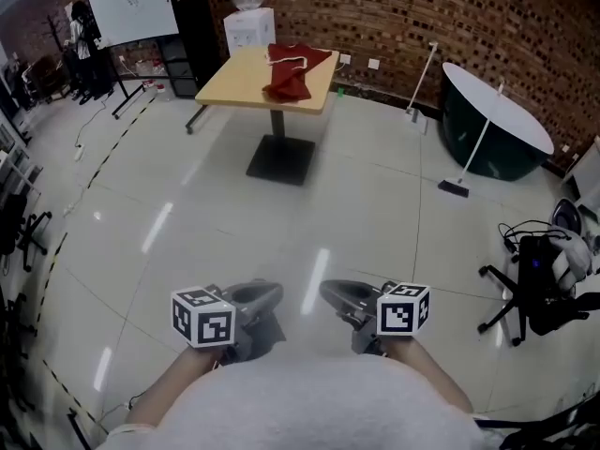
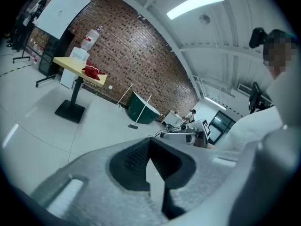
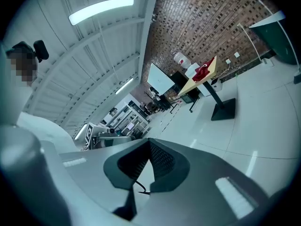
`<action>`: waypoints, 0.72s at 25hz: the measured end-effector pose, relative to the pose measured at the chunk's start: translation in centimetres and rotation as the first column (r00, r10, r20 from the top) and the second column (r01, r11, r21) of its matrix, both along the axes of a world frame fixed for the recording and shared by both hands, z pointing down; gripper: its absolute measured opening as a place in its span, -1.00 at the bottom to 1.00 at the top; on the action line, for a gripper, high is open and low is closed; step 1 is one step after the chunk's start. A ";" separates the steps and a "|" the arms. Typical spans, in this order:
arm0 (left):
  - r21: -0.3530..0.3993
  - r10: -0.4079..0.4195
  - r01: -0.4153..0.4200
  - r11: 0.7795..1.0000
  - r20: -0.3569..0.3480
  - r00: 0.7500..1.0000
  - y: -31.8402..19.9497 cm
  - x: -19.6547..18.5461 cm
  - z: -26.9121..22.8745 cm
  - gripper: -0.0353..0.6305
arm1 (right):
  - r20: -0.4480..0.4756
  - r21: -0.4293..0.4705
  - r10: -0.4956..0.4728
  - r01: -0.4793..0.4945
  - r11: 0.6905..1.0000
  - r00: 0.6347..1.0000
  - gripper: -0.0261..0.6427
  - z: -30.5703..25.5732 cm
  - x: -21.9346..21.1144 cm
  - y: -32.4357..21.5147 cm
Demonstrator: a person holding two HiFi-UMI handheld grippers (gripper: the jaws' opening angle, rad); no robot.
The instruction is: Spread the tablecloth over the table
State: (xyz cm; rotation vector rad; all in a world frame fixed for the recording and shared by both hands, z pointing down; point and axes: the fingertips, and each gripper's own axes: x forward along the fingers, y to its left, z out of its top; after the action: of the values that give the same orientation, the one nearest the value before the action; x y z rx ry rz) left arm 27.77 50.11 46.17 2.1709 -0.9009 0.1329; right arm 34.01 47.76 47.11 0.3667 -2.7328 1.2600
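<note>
A red tablecloth point(image 1: 292, 71) lies bunched on a light wooden table point(image 1: 246, 87) far across the room in the head view. The table stands on a single post with a black square foot. Both grippers are close to my body, far from the table, with their tips turned toward each other. The left gripper point(image 1: 270, 296) is shut with nothing between its jaws, and so is the right gripper point(image 1: 331, 296). The left gripper view shows its closed tips point(image 2: 149, 141), with the table point(image 2: 70, 63) and the cloth point(image 2: 93, 71) small in the distance. The right gripper view shows its closed tips point(image 3: 149, 142) and the cloth point(image 3: 201, 72).
Shiny white floor lies between me and the table. A whiteboard point(image 1: 131, 3) and a water dispenser point(image 1: 248, 22) stand at the back. A round tabletop point(image 1: 497, 111) leans at the right by a mop point(image 1: 473, 143). A black chair with gear point(image 1: 544, 284) is at the right.
</note>
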 end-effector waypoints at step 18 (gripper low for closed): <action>0.000 0.031 -0.031 1.000 -0.050 0.998 -36.5 -23.5 1.8 -0.89 | -0.061 -0.084 0.133 -0.138 0.987 0.989 -0.93 1.6 -19.6 -34.5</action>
State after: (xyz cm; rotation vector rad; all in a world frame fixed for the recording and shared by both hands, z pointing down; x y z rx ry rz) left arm 4.27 13.56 47.99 2.1782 -0.8386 0.0938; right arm 14.37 13.30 48.70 0.5778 -2.6355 1.3750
